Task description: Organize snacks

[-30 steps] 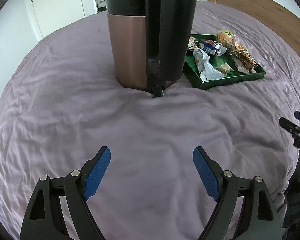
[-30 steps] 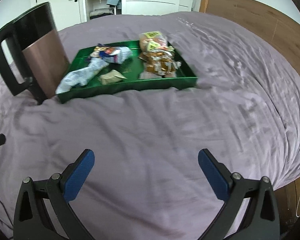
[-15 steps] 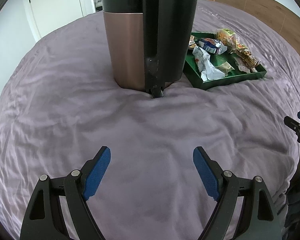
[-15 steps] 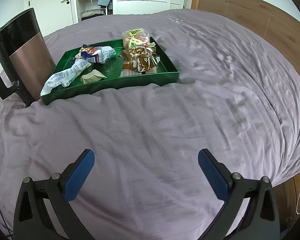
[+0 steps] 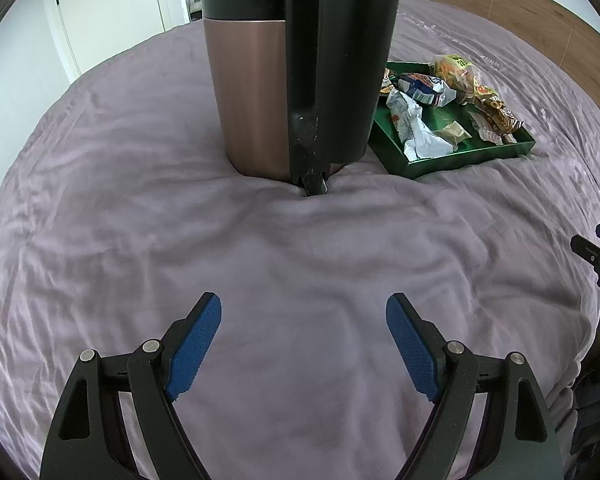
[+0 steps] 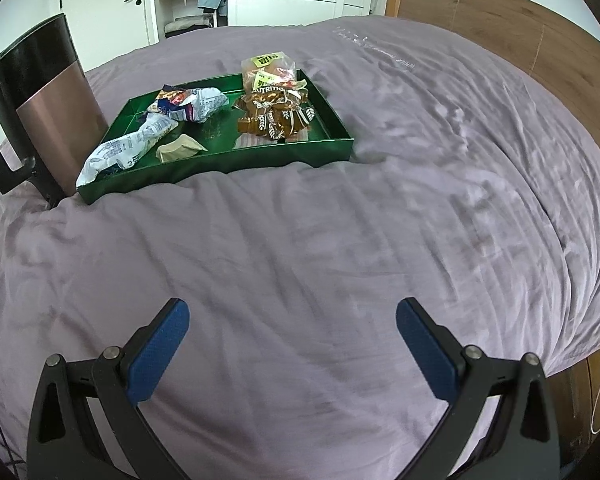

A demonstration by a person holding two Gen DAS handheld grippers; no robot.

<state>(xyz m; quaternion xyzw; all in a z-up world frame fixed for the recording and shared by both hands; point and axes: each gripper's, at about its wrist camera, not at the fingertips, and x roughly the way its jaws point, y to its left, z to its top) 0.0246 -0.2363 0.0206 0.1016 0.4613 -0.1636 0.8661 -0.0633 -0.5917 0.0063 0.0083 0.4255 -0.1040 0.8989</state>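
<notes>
Purple bedsheet covers the whole bed, soft and wrinkly, so nothing sits on a firm base here. Biggest object is the copper-and-black kettle, upright toward the far left part of the bed, right up against the left end of the green tray; I can't tell whether they actually touch. The tray looks stiff and thin-walled, probably light. On bedding like this I'd expect it to tip if lifted by 1 corner, so I'd take a long wall near the middle.

Snacks are all inside the tray. At its right end, a clear bag with a yellow label leans at the far side, with a heap of brown wrapped bars in front of it. Left half: a long white-blue packet drooping over the near-left corner, a crumpled blue-white bag behind it, and a small beige wrapper in the middle. All crinkly film, light, slippery, easy to crush. Pinch the sealed edges, not the bellies.

Left tool and right tool are both spread wide with nothing between the pads, over bare sheet near the bed's near edge, well short of the tray.
</notes>
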